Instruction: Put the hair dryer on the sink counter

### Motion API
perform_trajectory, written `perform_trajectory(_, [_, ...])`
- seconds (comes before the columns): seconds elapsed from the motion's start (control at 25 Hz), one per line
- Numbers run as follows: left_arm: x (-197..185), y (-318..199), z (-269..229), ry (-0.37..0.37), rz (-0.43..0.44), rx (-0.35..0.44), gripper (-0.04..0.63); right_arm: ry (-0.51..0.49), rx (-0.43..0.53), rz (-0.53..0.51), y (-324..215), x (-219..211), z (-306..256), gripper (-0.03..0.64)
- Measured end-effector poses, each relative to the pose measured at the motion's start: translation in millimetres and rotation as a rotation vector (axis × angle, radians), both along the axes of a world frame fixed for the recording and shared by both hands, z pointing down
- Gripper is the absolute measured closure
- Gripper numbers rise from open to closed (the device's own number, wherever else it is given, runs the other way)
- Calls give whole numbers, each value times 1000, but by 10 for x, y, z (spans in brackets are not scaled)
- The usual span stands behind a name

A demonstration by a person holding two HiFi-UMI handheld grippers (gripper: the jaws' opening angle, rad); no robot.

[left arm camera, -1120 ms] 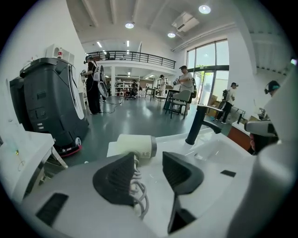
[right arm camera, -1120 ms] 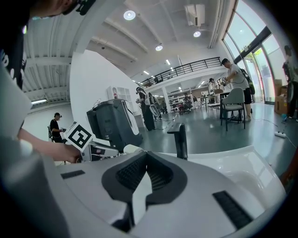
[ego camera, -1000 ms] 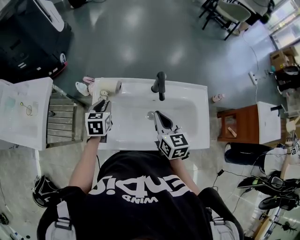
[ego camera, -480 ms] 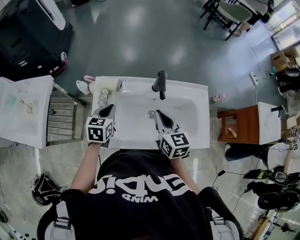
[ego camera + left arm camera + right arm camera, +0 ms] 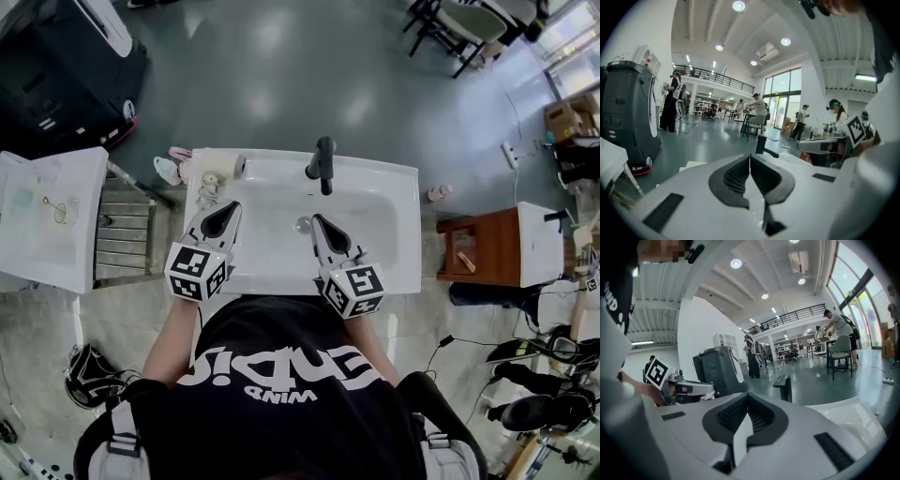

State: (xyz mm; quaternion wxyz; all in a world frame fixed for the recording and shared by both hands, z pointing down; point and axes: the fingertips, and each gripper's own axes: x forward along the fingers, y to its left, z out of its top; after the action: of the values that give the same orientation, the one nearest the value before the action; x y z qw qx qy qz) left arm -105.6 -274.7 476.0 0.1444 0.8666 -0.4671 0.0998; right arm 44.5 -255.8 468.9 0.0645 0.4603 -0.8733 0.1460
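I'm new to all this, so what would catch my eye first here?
Two handheld tools, the left gripper and right gripper, hover over a white sink, jaws shut and empty. A hair dryer lies on its far left corner, left of a black faucet.

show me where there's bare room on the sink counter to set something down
Free: the back ledge right of the faucet, and the counter along its right rim. Crowded: the back left corner, where the hair dryer lies.
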Motion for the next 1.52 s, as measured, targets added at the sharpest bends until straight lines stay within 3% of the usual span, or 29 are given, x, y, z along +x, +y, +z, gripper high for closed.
perform_trajectory(0.28, [22,15,-222,44,11,57,574,3,52,6,-38,20,-178,598])
perform_trajectory(1.52, [19,-29,-337,127,17,48,574,11,70,-24,-113,-55,-238,598])
